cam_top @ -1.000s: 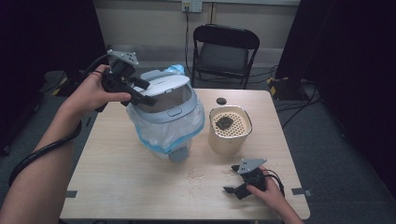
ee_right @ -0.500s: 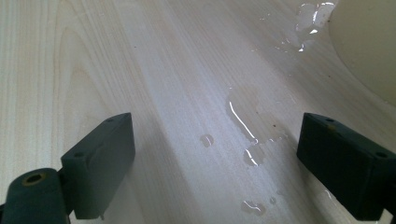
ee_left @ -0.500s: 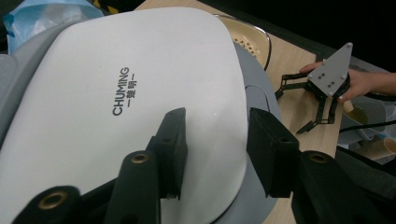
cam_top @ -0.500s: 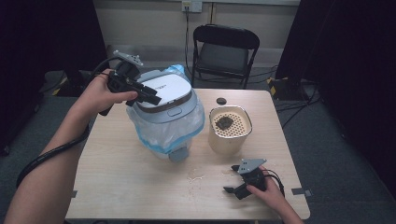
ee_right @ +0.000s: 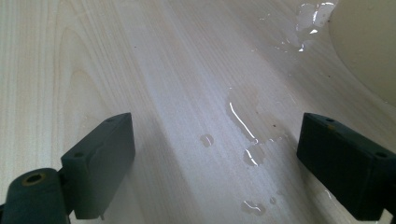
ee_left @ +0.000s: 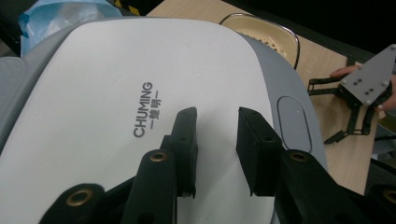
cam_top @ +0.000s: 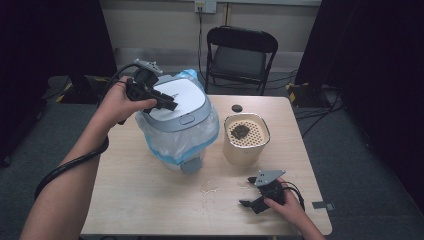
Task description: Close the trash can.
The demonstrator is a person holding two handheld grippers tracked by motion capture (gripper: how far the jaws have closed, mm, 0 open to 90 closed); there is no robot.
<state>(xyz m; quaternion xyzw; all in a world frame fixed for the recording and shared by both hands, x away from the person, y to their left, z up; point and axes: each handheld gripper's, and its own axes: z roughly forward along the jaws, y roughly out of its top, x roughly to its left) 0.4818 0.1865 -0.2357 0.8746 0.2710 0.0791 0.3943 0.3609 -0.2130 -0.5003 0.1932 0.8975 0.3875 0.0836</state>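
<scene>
A bin with a white and grey lid (cam_top: 175, 105) marked CHUMING (ee_left: 144, 109) stands at the table's left middle, lined with a clear and blue plastic bag (cam_top: 172, 145). My left gripper (cam_top: 171, 105) hovers just over the lid (ee_left: 93, 84). Its jaws have just been closing and now stand close together, shut, with nothing between them (ee_left: 217, 126). My right gripper (cam_top: 246, 192) rests on the table near the front right, jaws wide open over bare wet wood (ee_right: 215, 163).
A cream container (cam_top: 246, 150) with a perforated insert and a dark lump (cam_top: 240, 131) stands right of the bin. A small black disc (cam_top: 236, 108) lies behind it. Water drops (ee_right: 250, 149) spot the table. A folding chair (cam_top: 240, 55) stands beyond the far edge.
My left hand has come right and a little down, onto the lid's top. Its jaws have drawn together. The right gripper has kept still.
</scene>
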